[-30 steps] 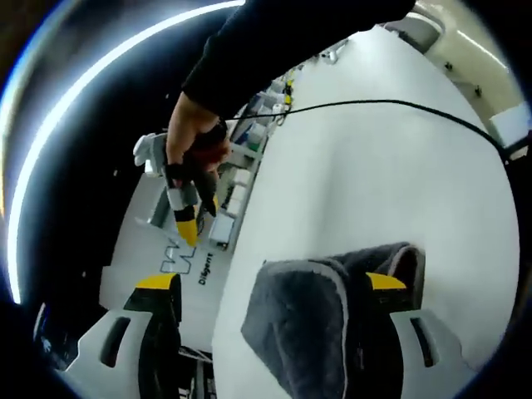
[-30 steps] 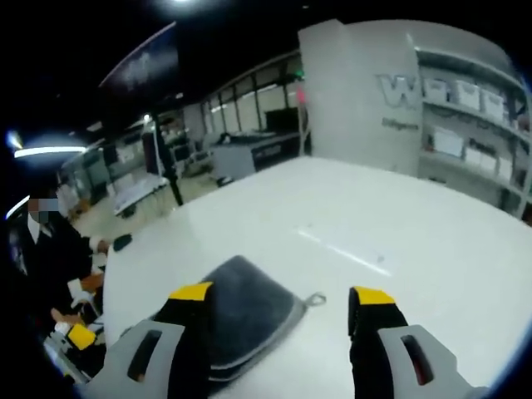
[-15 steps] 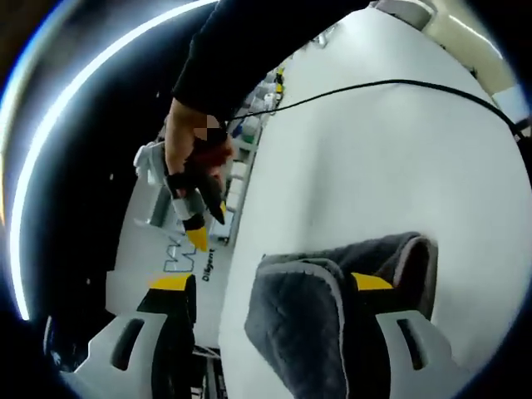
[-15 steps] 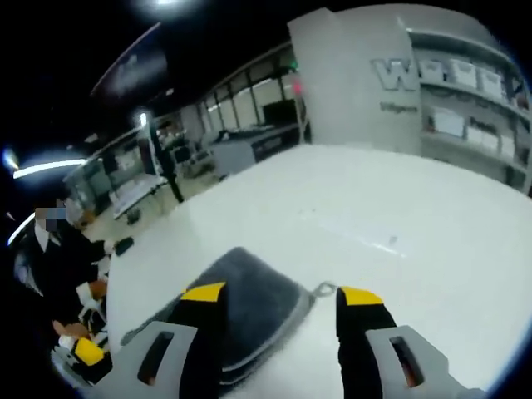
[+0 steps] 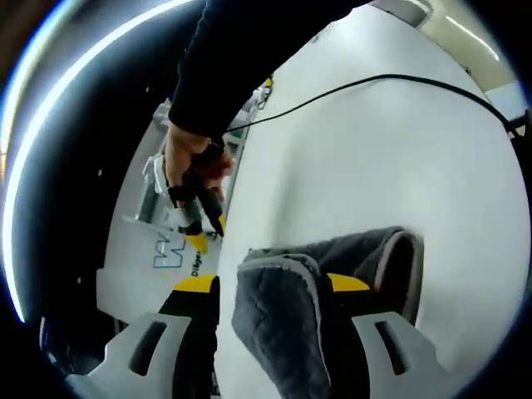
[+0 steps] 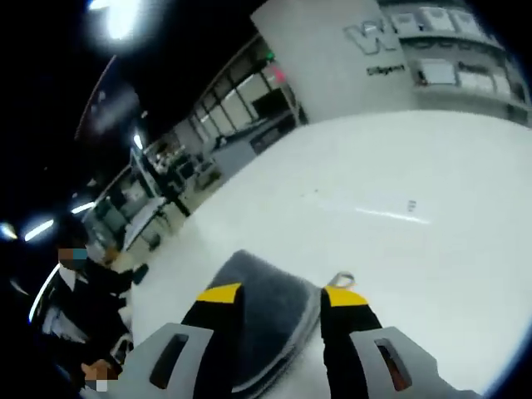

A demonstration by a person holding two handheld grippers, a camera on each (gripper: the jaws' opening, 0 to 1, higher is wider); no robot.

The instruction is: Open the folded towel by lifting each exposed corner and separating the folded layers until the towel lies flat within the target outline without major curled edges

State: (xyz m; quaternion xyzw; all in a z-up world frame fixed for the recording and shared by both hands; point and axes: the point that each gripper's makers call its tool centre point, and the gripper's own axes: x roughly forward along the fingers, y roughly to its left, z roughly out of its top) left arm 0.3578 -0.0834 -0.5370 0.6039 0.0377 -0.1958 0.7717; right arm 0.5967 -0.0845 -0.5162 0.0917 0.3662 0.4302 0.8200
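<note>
Grey terry towel point(image 5: 287, 316) sits between the left gripper point(image 5: 264, 284) parted jaws, ready for peeling; right gripper point(image 6: 281, 294) brackets its three-o'clock corner, unclenched.

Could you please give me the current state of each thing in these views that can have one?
towel: folded, lying on the table, layers not yet separated.
left gripper: open, fingers either side of the towel's raised fold.
right gripper: open, fingers astride the towel's corner by its hanging loop.
cable: slack, lying across the table.
</note>
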